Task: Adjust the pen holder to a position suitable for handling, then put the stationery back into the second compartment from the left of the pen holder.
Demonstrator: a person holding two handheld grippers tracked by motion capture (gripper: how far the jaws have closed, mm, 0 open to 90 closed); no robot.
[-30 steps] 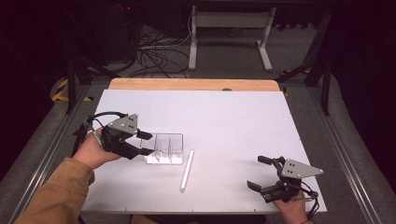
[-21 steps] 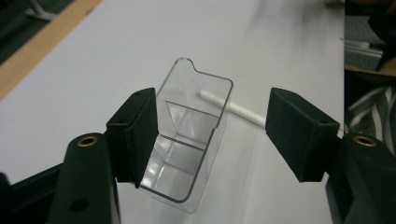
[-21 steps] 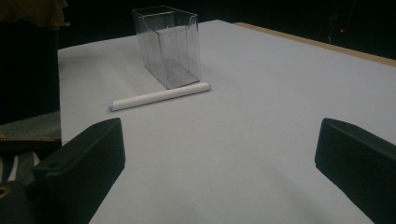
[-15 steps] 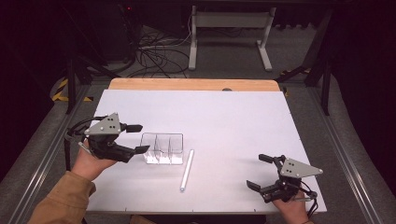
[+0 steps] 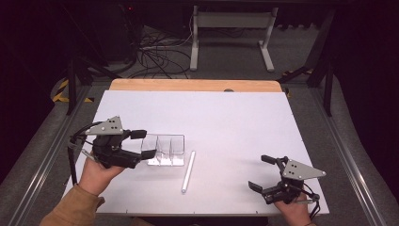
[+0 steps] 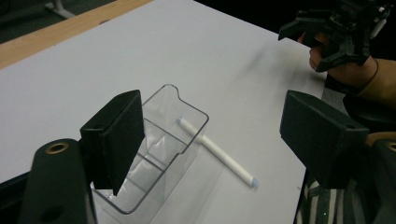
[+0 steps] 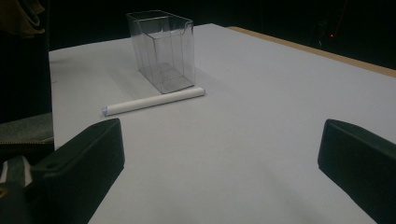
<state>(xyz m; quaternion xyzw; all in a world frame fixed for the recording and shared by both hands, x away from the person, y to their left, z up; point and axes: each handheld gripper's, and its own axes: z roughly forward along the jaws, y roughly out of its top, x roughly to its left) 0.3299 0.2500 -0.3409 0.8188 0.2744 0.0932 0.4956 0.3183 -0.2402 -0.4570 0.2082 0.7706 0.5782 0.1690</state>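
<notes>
Clear plastic, the one rectangular box point(image 5: 165, 149) with inner dividers stands upright and empty on the white table point(image 5: 226, 122), one white stick point(image 5: 188, 171) lying just beside it. The left claw point(image 5: 144, 144) has just been opening beside the box, gripping nothing. The right claw point(image 5: 261, 173) rests well apart, jaws wide. Dark floor and cables lie beyond.
</notes>
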